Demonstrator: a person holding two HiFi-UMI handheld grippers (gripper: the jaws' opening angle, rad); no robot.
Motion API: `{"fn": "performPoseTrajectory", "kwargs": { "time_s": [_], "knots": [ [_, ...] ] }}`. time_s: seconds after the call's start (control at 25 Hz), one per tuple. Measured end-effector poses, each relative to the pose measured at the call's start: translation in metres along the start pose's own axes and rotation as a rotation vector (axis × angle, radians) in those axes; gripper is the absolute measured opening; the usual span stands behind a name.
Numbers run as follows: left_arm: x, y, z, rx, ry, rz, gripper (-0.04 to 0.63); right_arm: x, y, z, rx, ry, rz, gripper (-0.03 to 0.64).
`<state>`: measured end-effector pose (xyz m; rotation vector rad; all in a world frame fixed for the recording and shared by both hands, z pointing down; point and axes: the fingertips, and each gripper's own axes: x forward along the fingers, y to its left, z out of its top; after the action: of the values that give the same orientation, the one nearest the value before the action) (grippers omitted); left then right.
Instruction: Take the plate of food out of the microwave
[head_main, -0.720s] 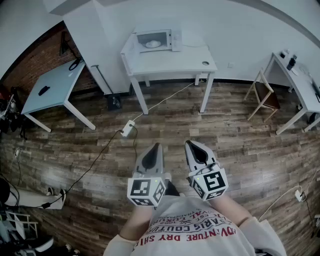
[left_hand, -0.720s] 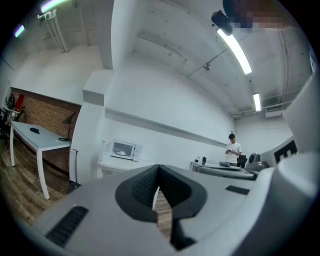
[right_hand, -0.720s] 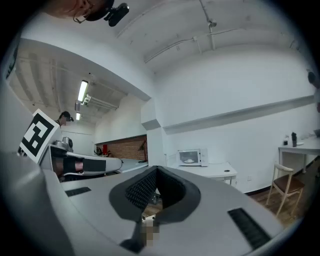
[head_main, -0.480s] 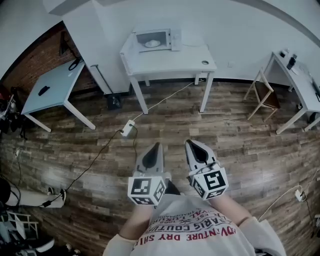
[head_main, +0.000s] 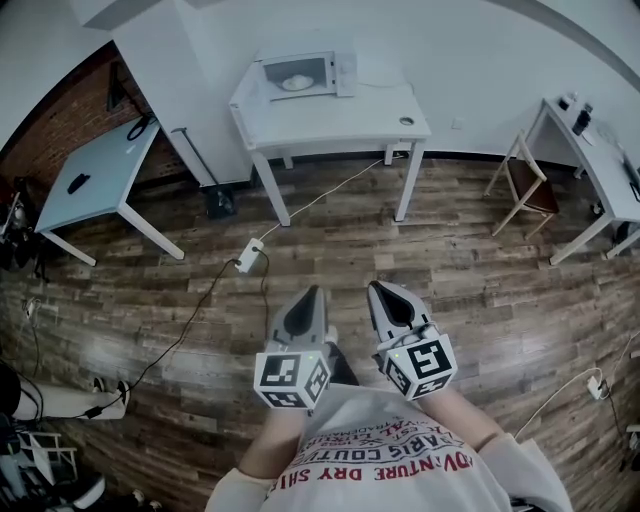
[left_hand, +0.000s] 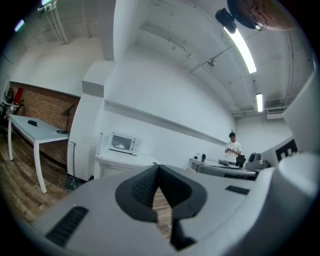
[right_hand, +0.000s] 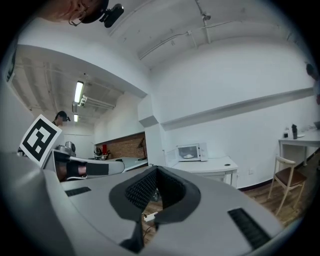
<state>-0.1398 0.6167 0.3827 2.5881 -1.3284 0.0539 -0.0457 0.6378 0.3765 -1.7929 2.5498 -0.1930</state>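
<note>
A white microwave (head_main: 304, 74) stands with its door swung open to the left on a white table (head_main: 330, 115) far ahead by the wall. Inside it lies a plate of food (head_main: 295, 82), pale and small from here. The microwave also shows small in the left gripper view (left_hand: 123, 144) and the right gripper view (right_hand: 188, 151). Both grippers hang close to the person's chest, far from the table. My left gripper (head_main: 305, 296) is shut with nothing in it. My right gripper (head_main: 384, 290) is shut and holds nothing.
A power strip (head_main: 246, 255) and cables lie on the wooden floor between me and the table. A grey table (head_main: 85, 183) stands at the left, a wooden chair (head_main: 526, 190) and another white table (head_main: 600, 165) at the right. A person (left_hand: 233, 151) stands far off.
The whole view has shifted slightly: the microwave table now sits a little higher and further left in the head view. Both grippers keep their place and stay shut.
</note>
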Motion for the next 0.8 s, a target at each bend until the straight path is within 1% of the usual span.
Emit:
{"fn": "performPoseTrajectory", "kwargs": {
  "time_s": [0.2, 0.32, 0.56, 0.68, 0.8],
  "knots": [
    [0.035, 0.024, 0.001, 0.005, 0.009, -0.001, 0.005, 0.040, -0.024, -0.001, 0.018, 0.006, -0.028, 0.005],
    [0.065, 0.048, 0.005, -0.013, 0.022, -0.005, 0.005, 0.075, -0.037, 0.002, 0.020, 0.011, -0.043, 0.005],
    [0.144, 0.105, 0.029, -0.045, 0.050, -0.043, 0.006, 0.164, -0.073, 0.012, 0.021, 0.034, -0.096, 0.005],
    [0.183, 0.141, 0.043, -0.068, 0.064, -0.052, 0.005, 0.213, -0.086, 0.021, 0.018, 0.043, -0.107, 0.005],
    [0.221, 0.178, 0.057, -0.072, 0.074, -0.061, 0.005, 0.264, -0.097, 0.031, 0.018, 0.040, -0.119, 0.005]
  ]
}}
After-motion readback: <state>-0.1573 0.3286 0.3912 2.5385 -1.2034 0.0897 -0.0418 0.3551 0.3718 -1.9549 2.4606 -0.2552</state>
